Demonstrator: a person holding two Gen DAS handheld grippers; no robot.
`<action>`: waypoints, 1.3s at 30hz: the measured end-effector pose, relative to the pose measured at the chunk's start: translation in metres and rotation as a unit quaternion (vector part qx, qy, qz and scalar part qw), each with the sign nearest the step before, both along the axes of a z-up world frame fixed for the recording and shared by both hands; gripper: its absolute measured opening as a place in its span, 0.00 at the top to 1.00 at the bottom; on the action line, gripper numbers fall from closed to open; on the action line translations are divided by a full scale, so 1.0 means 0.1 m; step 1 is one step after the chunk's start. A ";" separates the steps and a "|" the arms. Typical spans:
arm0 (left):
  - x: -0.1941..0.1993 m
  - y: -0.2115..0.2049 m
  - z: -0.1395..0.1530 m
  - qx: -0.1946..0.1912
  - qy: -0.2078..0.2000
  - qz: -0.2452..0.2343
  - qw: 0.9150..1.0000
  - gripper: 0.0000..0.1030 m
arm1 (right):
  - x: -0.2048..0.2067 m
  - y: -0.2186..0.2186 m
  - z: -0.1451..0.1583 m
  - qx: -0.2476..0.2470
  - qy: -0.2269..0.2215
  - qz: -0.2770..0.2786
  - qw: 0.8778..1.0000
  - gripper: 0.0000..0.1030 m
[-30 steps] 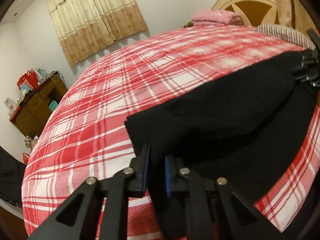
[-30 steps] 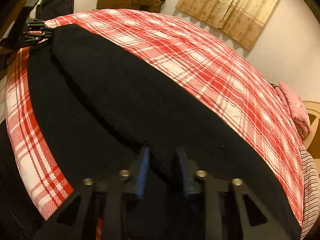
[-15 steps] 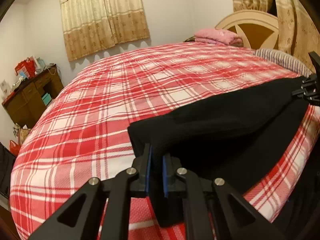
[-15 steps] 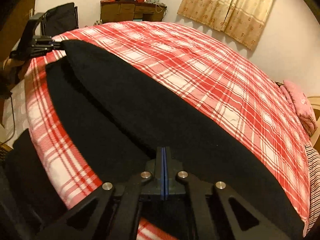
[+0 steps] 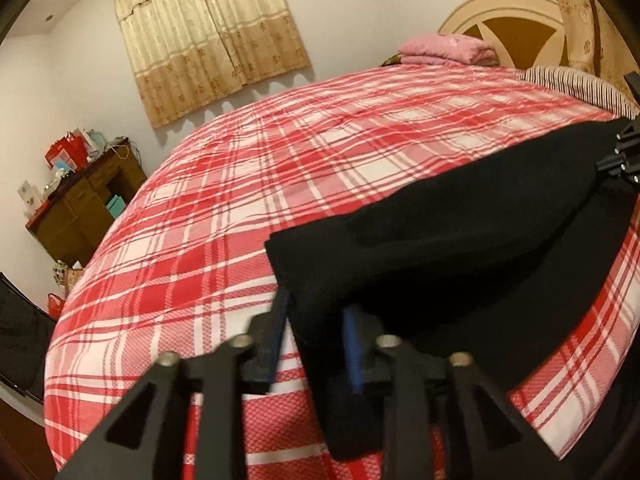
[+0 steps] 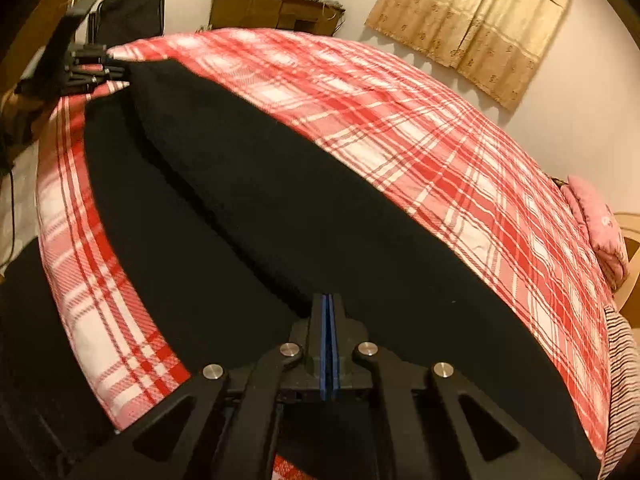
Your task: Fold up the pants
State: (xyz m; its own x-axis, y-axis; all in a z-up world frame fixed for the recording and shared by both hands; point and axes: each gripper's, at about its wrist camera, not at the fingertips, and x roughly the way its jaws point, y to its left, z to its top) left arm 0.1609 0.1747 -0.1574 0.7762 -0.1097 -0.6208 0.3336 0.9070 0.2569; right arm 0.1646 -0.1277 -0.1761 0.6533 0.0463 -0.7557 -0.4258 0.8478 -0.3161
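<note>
On the bed [image 5: 248, 208], under a red-and-white plaid cover: black pants [image 5: 460, 248], laid lengthwise along the near edge, one layer doubled over the other with a long fold ridge visible from the right wrist view [image 6: 248, 208]. At one end, left claw [image 5: 316, 340], jaws opening, blue pads spread apart, a corner of the black fabric standing between them but not pressed by either pad. Same claw also seen far off at the top left of the right wrist view [image 6: 116, 72], right at the corner of the pants. At the other end, right claw [image 6: 330, 344], blue pads pressed together; black cloth directly beneath and around the tips, though whether any fabric is pinched cannot be told. Beyond the bed: beige curtains [image 5: 208, 36] on the wall, a wooden dresser [image 5: 84, 208] with clutter on top, folded pink bedding [image 5: 448, 50] by the headboard [image 5: 512, 28], a striped pillow [image 5: 576, 88] nearby.
</note>
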 end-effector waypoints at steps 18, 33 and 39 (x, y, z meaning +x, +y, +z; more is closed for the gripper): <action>0.09 -0.42 -0.18 0.109 -0.014 -0.053 0.993 0.72 | 0.10 0.03 -0.18 -0.063 -0.022 0.005 0.998 0.58; -0.11 -0.25 0.28 0.026 -0.021 -0.068 0.997 0.89 | -0.11 -0.02 0.34 0.012 -0.045 0.006 0.999 0.98; -0.30 -0.17 0.23 0.013 -0.010 -0.080 0.997 0.89 | -0.32 0.04 0.38 0.015 -0.023 0.030 0.999 0.98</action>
State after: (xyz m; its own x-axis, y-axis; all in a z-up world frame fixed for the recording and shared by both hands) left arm 0.1304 0.1576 -0.1341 0.7627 -0.2180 -0.6089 0.4682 0.8356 0.2873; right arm 0.1322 -0.1242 -0.1380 0.6833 0.1093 -0.7219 -0.4616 0.8307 -0.3111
